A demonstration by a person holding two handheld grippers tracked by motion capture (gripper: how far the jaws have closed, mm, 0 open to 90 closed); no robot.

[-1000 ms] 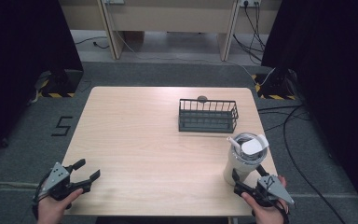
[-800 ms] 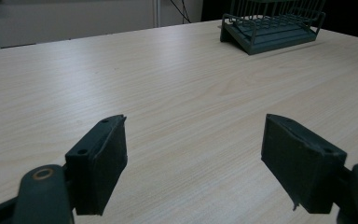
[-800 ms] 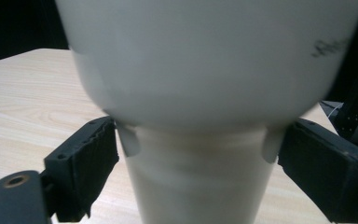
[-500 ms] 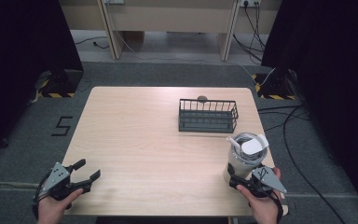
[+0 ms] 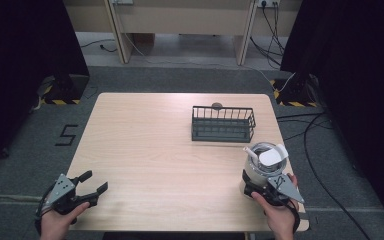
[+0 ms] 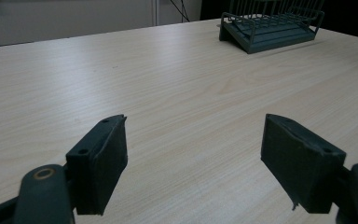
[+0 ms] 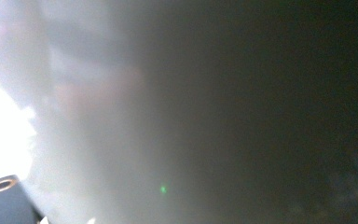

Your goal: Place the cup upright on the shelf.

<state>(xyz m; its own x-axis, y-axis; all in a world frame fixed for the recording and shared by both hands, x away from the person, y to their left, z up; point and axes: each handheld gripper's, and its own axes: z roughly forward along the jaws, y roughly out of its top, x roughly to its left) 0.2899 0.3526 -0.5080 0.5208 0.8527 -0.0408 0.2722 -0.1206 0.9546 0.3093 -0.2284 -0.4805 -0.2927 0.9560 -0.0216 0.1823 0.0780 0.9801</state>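
The grey cup (image 5: 260,172) stands lower right, close to the table (image 5: 145,145) edge. It is flanked by the right gripper (image 5: 254,187), jaws just closing, grip unclear. The left gripper (image 5: 92,182) is held spread lower left.

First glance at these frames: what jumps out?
The right gripper is pressed up against a pale cylindrical container with white items inside, at the table's near right corner; whether its jaws are clamped on it cannot be told. Behind it stands a dark wire basket. At the near left edge, the left gripper hovers with its jaws wide apart over the bare wooden table.
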